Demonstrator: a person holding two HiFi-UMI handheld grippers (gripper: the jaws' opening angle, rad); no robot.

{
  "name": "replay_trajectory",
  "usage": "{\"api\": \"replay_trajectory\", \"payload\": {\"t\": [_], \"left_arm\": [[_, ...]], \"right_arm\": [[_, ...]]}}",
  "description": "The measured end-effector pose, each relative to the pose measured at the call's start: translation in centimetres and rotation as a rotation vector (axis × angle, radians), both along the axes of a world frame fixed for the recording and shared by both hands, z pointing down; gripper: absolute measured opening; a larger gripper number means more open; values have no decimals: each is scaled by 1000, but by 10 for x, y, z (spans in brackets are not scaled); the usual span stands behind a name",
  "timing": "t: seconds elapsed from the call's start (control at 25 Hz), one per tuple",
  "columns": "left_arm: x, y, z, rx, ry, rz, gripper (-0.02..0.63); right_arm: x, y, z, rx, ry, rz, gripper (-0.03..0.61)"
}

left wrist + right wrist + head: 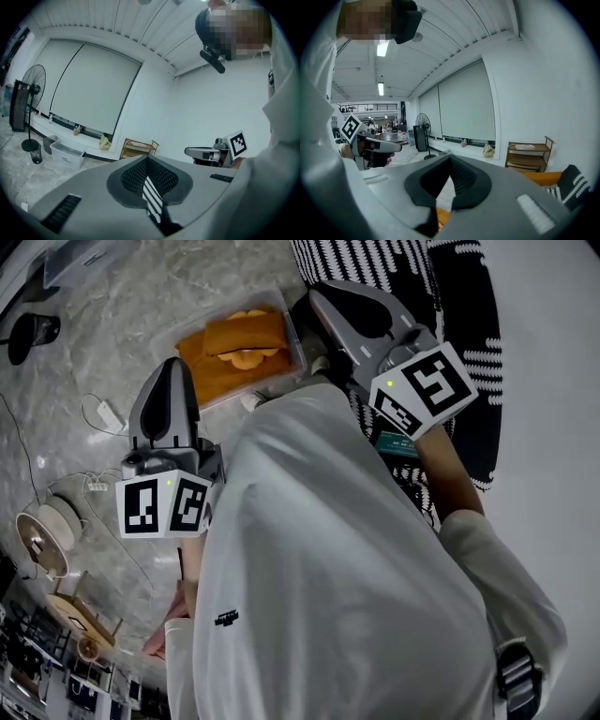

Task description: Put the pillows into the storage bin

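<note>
While the person's arms are lifted ahead of the white shirt (328,568), both claws point toward 12 o'clock, tipped slightly down. The left claw (172,365) has its jaws together and grips nothing visible; black-and-white stripes only show through the slit behind the tips. The right claw (319,298) is likewise closed tight and empty. Farther off, on the marble floor (122,315) at 12 o'clock, one clear storage bin (293,338) holds what look like two orange pillows (234,348). One black-and-white striped pillow (394,263) lies outside, just beside the bin at 1 o'clock.
</note>
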State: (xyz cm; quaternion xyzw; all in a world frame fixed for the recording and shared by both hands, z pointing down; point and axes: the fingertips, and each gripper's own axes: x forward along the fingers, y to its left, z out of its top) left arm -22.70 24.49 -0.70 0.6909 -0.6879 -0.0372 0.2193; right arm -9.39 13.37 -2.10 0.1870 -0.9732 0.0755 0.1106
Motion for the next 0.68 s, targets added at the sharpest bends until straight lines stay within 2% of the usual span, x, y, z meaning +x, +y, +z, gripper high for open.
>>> {"api": "replay_trajectory", "payload": {"t": [0.68], "left_arm": [[-15, 10, 8, -5, 29, -11, 9]], "right_arm": [[-26, 14, 2, 5, 39, -82, 12]]}}
